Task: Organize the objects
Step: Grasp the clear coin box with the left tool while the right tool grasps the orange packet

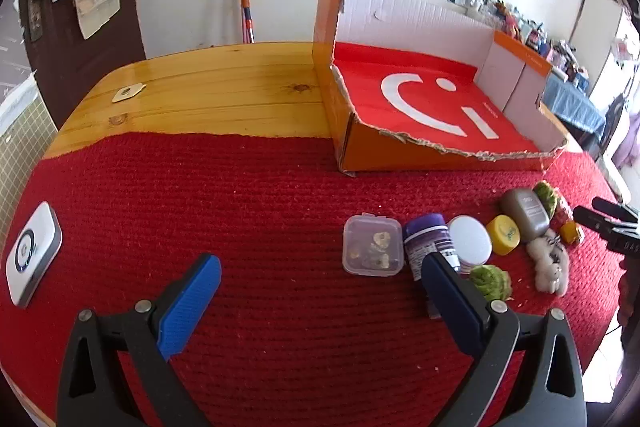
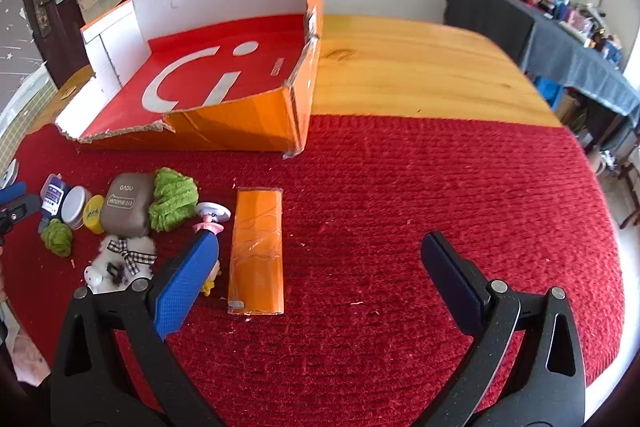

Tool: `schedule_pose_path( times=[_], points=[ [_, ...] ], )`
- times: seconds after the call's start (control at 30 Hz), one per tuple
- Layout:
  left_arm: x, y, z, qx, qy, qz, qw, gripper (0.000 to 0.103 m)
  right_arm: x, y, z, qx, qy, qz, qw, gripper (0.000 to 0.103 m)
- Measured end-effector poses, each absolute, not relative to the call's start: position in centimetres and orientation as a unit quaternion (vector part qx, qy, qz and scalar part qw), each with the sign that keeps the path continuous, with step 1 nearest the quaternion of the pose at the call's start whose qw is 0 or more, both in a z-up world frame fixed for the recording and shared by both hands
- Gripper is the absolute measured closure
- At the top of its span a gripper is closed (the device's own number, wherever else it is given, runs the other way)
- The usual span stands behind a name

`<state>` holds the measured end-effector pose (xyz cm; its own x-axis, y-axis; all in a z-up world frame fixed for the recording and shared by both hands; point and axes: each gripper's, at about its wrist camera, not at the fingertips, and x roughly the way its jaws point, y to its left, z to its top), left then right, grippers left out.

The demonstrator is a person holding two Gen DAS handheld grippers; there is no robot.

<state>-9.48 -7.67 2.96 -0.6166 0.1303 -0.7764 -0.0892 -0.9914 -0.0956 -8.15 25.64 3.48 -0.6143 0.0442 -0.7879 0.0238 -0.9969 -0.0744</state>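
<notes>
On red mat (image 2: 400, 187), orange packet (image 2: 258, 247) lies lengthwise toward box (image 2: 240, 123); both claws gape.

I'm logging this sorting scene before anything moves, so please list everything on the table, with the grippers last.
Cardboard box: 1, orange, red inside, empty, far side.
Red mat: 1, covers near table.
Wooden table: 1, bare beyond mat.
Orange packet: 1, flat on mat.
Clear plastic case: 1, left end of cluster.
Purple bottle: 1, lying beside case.
White-lidded tin: 1.
Yellow lid jar: 1.
Grey case: 1.
Green fuzzy pieces: 2.
White plush toy: 1, checked bow.
White device: 1, far left.
Left gripper: open.
Right gripper: open.
</notes>
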Motion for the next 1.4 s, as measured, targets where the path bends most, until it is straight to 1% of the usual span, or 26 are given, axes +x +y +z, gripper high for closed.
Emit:
schedule_pose_path(
  times=[0.13,0.37,0.43,0.5,0.57,0.7,0.77,0.83,0.87,0.93,0.97,1.0,1.03,1.07,1.1,1.13,1.17,1.4],
  points=[
    [-10.1,-7.6,2.9,-0.439,-0.006,0.896,0.068,0.001,-8.4,26.0,3.4,-0.455,-0.034,0.890,-0.005,0.000],
    [-11.0,-6.5,2.7,-0.440,0.054,0.893,0.071,0.002,-8.8,26.4,3.0,-0.470,-0.044,0.881,-0.008,0.000],
    [-11.3,-6.4,2.5,-0.444,0.058,0.892,0.070,0.004,-8.8,26.5,2.8,-0.475,-0.045,0.879,-0.007,0.000],
    [-11.7,-6.4,2.2,-0.452,0.056,0.887,0.075,0.009,-8.7,26.4,2.8,-0.473,-0.056,0.879,-0.004,0.000],
    [-11.9,-6.3,1.8,-0.461,0.053,0.883,0.078,0.012,-8.5,26.2,2.7,-0.472,-0.064,0.879,-0.004,0.000],
    [-11.8,-6.4,1.7,-0.458,0.046,0.884,0.081,0.013,-8.0,26.2,2.7,-0.464,-0.071,0.883,-0.006,0.001],
    [-11.7,-6.3,1.7,-0.455,0.044,0.885,0.085,0.015,-7.6,26.4,2.8,-0.458,-0.070,0.886,-0.010,0.005],
    [-11.6,-6.2,1.8,-0.451,0.045,0.887,0.089,0.019,-7.4,26.3,3.0,-0.452,-0.075,0.889,-0.014,0.015],
    [-11.5,-6.1,1.9,-0.449,0.047,0.888,0.093,0.023,-7.2,26.2,3.0,-0.450,-0.076,0.890,-0.018,0.018],
    [-11.5,-5.8,2.0,-0.448,0.049,0.887,0.104,0.030,-6.7,25.8,3.1,-0.441,-0.084,0.893,-0.034,0.036],
    [-11.5,-5.6,2.0,-0.447,0.050,0.886,0.109,0.034,-7.3,24.6,2.8,-0.438,-0.091,0.893,-0.041,0.039],
    [-11.5,-5.5,2.1,-0.447,0.051,0.886,0.114,0.040,-7.1,24.4,2.9,-0.436,-0.093,0.894,-0.049,0.049],
    [-11.5,-5.4,2.1,-0.446,0.051,0.885,0.119,0.043,-7.0,24.2,2.9,-0.432,-0.091,0.896,-0.055,0.060],
    [-11.4,-5.2,2.2,-0.445,0.050,0.885,0.124,0.048,-6.8,24.1,2.9,-0.430,-0.090,0.896,-0.063,0.063],
    [-11.4,-5.1,2.2,-0.444,0.051,0.886,0.127,0.053,-6.7,23.9,2.9,-0.430,-0.092,0.896,-0.066,0.070],
    [-11.3,-4.9,2.2,-0.441,0.052,0.886,0.133,0.056,-6.5,23.8,2.9,-0.430,-0.093,0.895,-0.070,0.075],
    [-11.2,-4.8,2.2,-0.439,0.051,0.887,0.137,0.065,-6.4,23.8,3.0,-0.430,-0.091,0.895,-0.075,0.075],
    [-10.6,-4.5,2.8,-0.433,0.042,0.890,0.136,0.066,-5.3,24.1,3.9,-0.421,-0.076,0.900,-0.079,0.075]
  ],
)
